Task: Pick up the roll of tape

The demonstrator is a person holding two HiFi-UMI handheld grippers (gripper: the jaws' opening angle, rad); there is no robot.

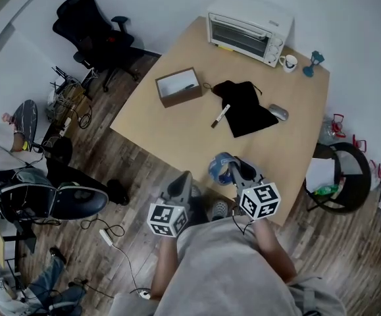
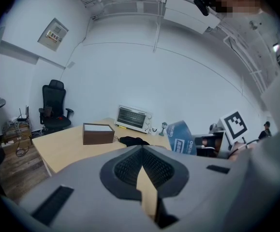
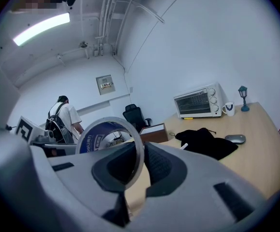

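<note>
The roll of tape (image 1: 219,167) is a blue-printed ring, held upright above the near edge of the wooden table (image 1: 170,133). My right gripper (image 1: 233,171) is shut on it. In the right gripper view the roll of tape (image 3: 97,138) stands on edge, its wall pinched between the two dark pads of the right gripper (image 3: 137,170). My left gripper (image 1: 184,182) hangs just left of the roll, off the table's edge, shut with nothing in it. In the left gripper view the left gripper (image 2: 140,167) has its jaws together, and the roll of tape (image 2: 182,138) shows to the right.
On the table lie a brown open box (image 1: 178,87), a black cloth (image 1: 245,106), a marker (image 1: 220,115) and a mouse (image 1: 278,112). A toaster oven (image 1: 246,29), a mug (image 1: 287,62) and a small lamp figurine (image 1: 314,62) stand at the far end. Chairs (image 1: 91,31) and cables are at left.
</note>
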